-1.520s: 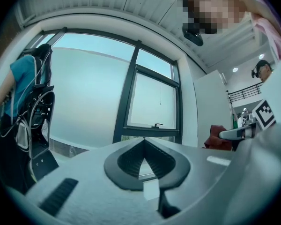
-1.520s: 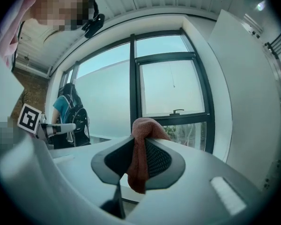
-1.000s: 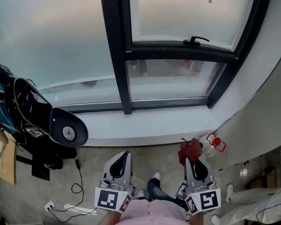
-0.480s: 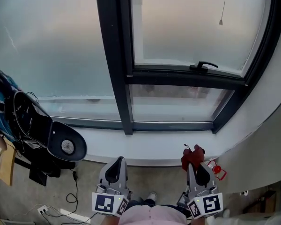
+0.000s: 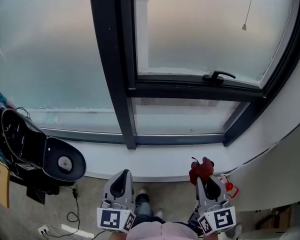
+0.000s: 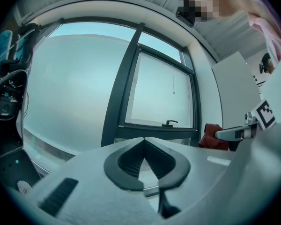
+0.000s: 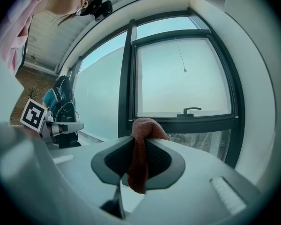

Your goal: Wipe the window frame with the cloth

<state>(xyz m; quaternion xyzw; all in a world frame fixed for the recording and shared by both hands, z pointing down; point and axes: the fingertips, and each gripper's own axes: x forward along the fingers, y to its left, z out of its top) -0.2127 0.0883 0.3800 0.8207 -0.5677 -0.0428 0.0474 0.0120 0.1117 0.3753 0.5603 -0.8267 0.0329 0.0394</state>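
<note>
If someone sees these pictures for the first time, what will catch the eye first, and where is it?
The dark window frame dominates: its thick upright bar runs down left of the middle of the head view to the white sill, with a black handle on the right pane's lower rail. Next comes the red cloth, pinched in the right tool low at the right; the left tool beside it is shut on nothing.

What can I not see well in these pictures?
- Head view: the top of the window frame is cut off by the upper edge.
- Head view: the red thing beside the right gripper is small and partly hidden behind it.
- Right gripper view: the cloth is bunched in the jaws, so its full size is unclear.
</note>
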